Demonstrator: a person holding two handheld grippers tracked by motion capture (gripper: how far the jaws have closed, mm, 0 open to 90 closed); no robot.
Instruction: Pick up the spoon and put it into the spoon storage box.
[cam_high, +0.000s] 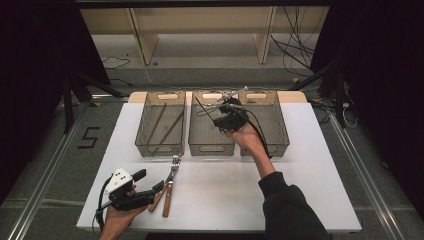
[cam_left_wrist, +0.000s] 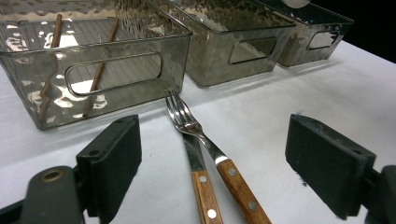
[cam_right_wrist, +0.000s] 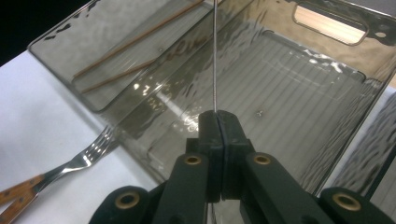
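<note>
Right tool (cam_right_wrist: 217, 122), pressed together on a thin metal rod (cam_right_wrist: 215, 56), perhaps a chopstick, above the middle smoky plastic bin (cam_right_wrist: 322, 88); so narrow a pinch could let it swivel or slip. Left tool (cam_left_wrist: 212, 163) spread around two wooden-handled forks (cam_left_wrist: 196, 135).

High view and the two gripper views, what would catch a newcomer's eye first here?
First, the right gripper, shut on a thin metal rod above the middle bin of three smoky clear bins at the table's far side. Next, two wooden-handled forks lying crossed on the white table, between the open jaws of the left gripper. Two brown sticks lie in the left bin.
</note>
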